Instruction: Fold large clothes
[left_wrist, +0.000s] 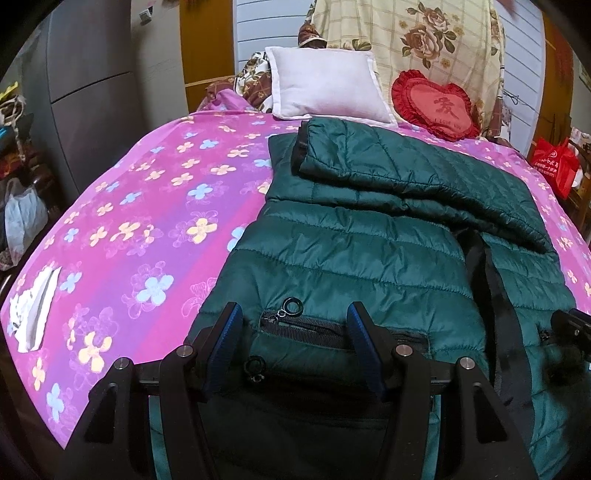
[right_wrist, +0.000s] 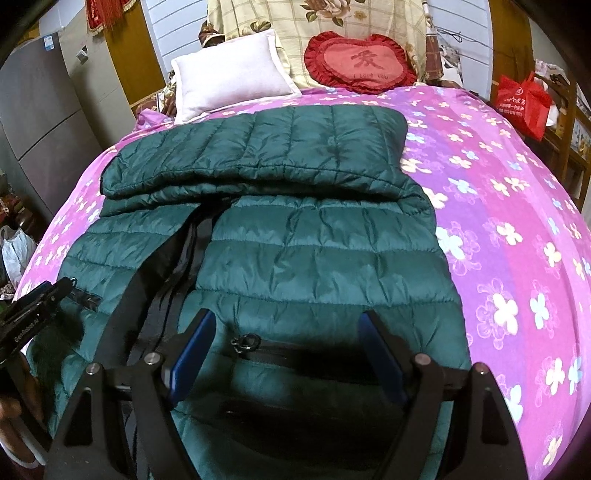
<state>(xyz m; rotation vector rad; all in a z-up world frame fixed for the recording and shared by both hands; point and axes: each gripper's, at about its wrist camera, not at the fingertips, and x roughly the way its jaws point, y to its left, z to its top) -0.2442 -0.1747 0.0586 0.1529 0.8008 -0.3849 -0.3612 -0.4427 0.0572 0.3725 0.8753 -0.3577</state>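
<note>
A dark green quilted puffer jacket (left_wrist: 354, 236) lies front up on the pink flowered bedspread (left_wrist: 147, 206), with a sleeve folded across its upper part (left_wrist: 406, 173). My left gripper (left_wrist: 293, 314) is open and empty, just above the jacket's left zip pocket near the hem. My right gripper (right_wrist: 286, 321) is open and empty above the right zip pocket (right_wrist: 266, 347). The jacket (right_wrist: 317, 251) fills the middle of the right wrist view, its black front zipper (right_wrist: 184, 254) running up the middle. The left gripper also shows at the left edge of the right wrist view (right_wrist: 33, 306).
A white pillow (left_wrist: 325, 85) and a red heart cushion (left_wrist: 436, 105) lie at the bed's head. A white cloth item (left_wrist: 33, 310) sits at the bed's near left. A grey fridge (left_wrist: 92, 92) stands left; a red bag (right_wrist: 522, 103) stands right.
</note>
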